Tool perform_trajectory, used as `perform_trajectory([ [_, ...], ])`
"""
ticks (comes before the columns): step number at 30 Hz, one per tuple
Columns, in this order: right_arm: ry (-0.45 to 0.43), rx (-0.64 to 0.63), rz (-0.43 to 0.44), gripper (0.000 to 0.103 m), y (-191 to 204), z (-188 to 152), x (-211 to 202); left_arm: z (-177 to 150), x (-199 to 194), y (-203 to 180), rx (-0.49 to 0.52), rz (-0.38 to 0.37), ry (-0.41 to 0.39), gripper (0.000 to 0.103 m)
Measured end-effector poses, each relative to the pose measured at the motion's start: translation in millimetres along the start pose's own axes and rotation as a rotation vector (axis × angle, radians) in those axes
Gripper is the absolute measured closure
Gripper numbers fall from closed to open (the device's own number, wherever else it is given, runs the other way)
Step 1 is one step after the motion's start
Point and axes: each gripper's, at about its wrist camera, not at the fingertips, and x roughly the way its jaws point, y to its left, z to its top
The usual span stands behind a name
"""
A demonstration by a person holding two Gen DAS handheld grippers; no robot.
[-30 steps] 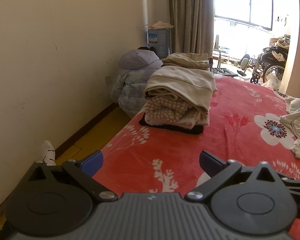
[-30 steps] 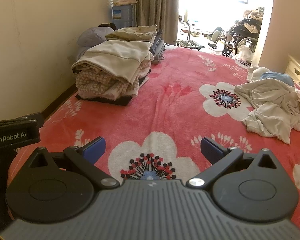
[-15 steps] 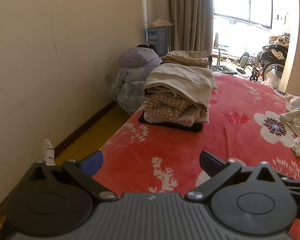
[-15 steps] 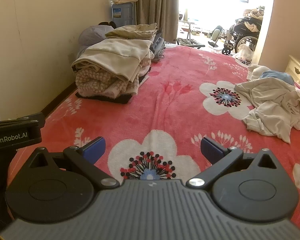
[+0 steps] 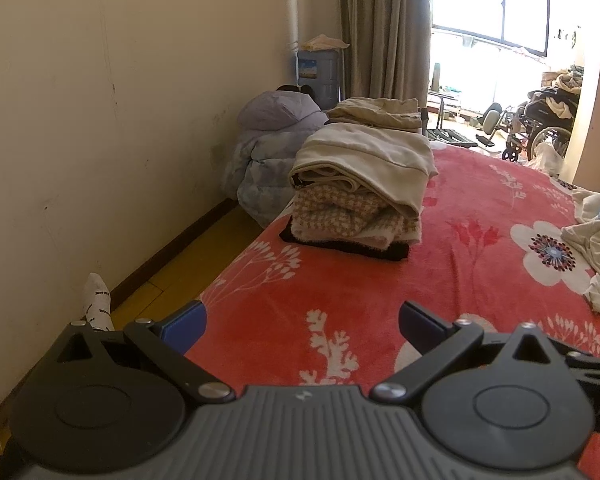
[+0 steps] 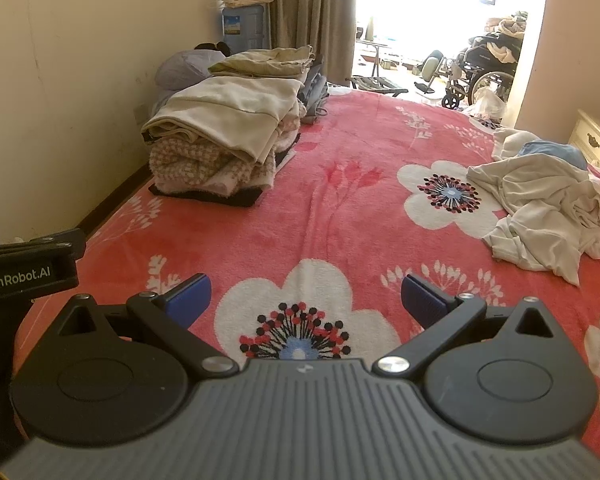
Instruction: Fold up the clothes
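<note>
- Over the near end of the bed, the left gripper (image 5: 302,320) and the right gripper (image 6: 306,298) hang side by side, each with its blue-padded fingers spread wide and nothing between them.
- Under both lies a red blanket (image 6: 320,208) printed with big white flowers, covering the whole bed; bare wooden floor (image 5: 188,256) runs along the cream wall (image 5: 100,120) on the left, where a white sock (image 5: 97,300) rests.
- Ahead and to the right of the right gripper, well apart from it, a crumpled cream garment (image 6: 548,208) sprawls in a heap, its longer stretch running from the far side of the bed toward the near side; a blue piece (image 6: 556,152) lies just behind it.
- Ahead on the left, near the bed's edge, stands a stack of folded clothes (image 5: 360,188), with a second folded pile (image 5: 376,112) behind.
- Farther off are a grey curtain (image 5: 384,28), a bright window and a wheelchair (image 6: 484,68).
</note>
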Motion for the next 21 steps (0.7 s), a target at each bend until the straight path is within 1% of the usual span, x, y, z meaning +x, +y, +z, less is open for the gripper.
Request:
perform_trajectory([
  [21, 0.006, -0.006, -0.005, 0.001, 0.3, -0.1, 1.7, -1.3, 1.7, 1.8, 0.003, 0.003, 0.006, 0.0],
])
